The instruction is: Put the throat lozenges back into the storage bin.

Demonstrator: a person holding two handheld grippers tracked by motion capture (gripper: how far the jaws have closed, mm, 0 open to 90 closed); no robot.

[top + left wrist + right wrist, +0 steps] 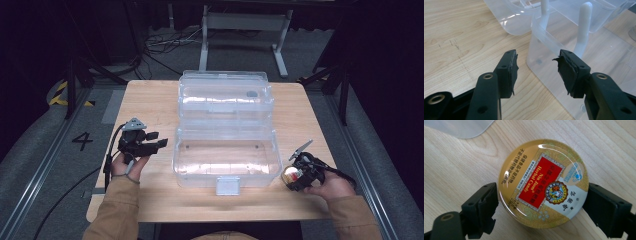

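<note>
A round gold candy tin [541,182] with a red "Herbal Candy" label lies flat on the wooden table [456,165]. My right gripper [542,188] stands open around it, one black jaw close on each side. From above, the tin [289,174] and the right gripper [292,177] sit just right of the clear plastic box [225,135], near its front right corner. My left gripper [158,139] hovers open and empty beside the box's left wall. Its jaws [537,66] point at the box's near corner [541,52].
The box stands open in the middle of the table, its lid [225,95] folded back and its grey latch [227,186] at the front. Bare wood [145,107] lies left of it. The table's right edge [325,145] is close to the right hand.
</note>
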